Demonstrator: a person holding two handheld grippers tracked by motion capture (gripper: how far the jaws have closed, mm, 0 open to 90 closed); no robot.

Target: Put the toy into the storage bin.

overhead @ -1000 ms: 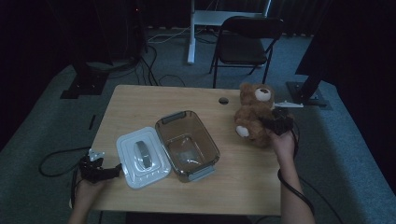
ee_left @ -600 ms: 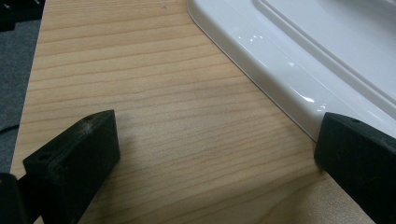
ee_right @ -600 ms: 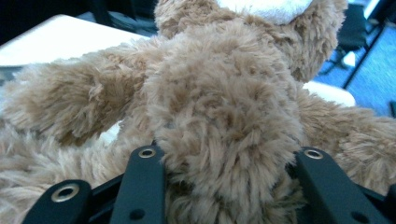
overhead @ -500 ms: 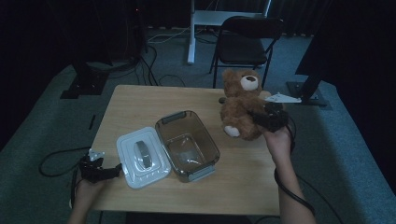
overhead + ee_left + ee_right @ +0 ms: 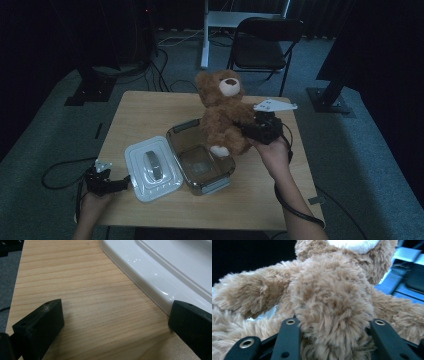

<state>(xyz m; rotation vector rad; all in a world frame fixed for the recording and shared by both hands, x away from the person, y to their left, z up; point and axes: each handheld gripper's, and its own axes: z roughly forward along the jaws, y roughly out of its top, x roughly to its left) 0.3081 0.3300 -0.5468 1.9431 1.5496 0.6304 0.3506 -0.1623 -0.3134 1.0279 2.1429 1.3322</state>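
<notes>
A brown teddy bear hangs upright in the air over the open grey container, its feet above the container's far right rim. My right gripper is shut on the bear's body from the right. In the right gripper view its black jaws squeeze the bear's furry middle. The white lid lies flat on the table left of the container. My left gripper rests at the table's front left, open, its fingertips on either side of bare wood beside the lid's edge.
The wooden table has bare room at the right front and along the back. A black folding chair and a white stand are behind the table. Cables trail over the grey floor at the left.
The right gripper has lifted the bear off the table's back right and carried it left and up, over the container. The left gripper has stayed put.
</notes>
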